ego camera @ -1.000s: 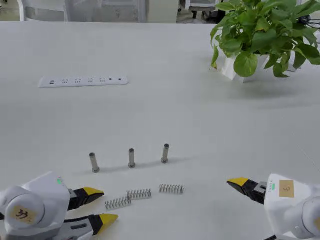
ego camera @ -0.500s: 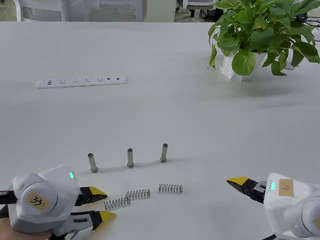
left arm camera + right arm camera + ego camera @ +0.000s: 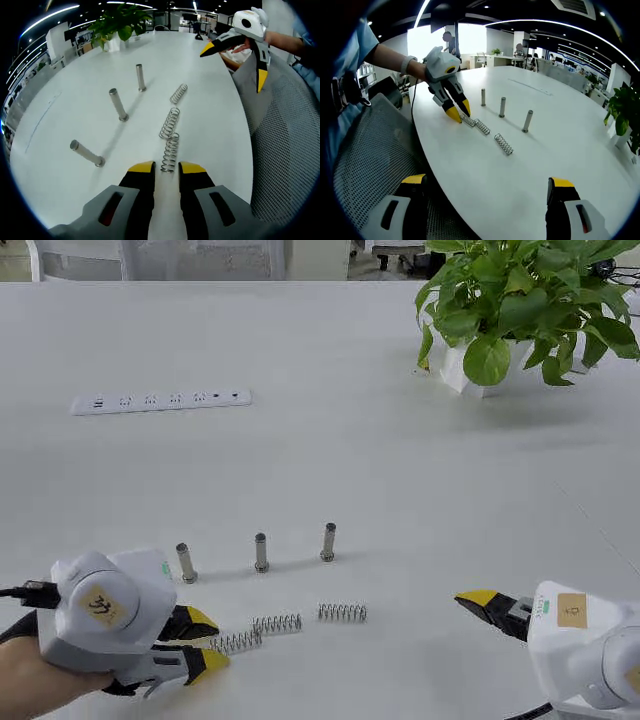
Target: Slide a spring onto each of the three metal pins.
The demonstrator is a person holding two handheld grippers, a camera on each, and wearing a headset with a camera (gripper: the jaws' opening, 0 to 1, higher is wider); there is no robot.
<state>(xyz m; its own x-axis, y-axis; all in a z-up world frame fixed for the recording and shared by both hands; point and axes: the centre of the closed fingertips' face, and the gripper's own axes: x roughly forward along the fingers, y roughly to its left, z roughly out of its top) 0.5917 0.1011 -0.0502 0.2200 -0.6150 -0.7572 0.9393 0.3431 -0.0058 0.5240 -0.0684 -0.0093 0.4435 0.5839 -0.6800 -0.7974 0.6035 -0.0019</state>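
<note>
The white table [image 3: 400, 460] bears three upright metal pins in a row: left pin [image 3: 186, 563], middle pin [image 3: 261, 552], right pin [image 3: 328, 542]. At their 6 o'clock, in a loose line, lie the left spring [image 3: 236, 642], middle spring [image 3: 277, 623] and right spring [image 3: 342, 612]. A power strip [image 3: 160, 400] lies at 10 o'clock, and a potted plant [image 3: 510, 300] stands at 2 o'clock.

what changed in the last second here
The left gripper has edged forward to the nearest spring, whose end now lies between its open jaws, not gripped. The right gripper, the other two springs and the three pins stayed put.
</note>
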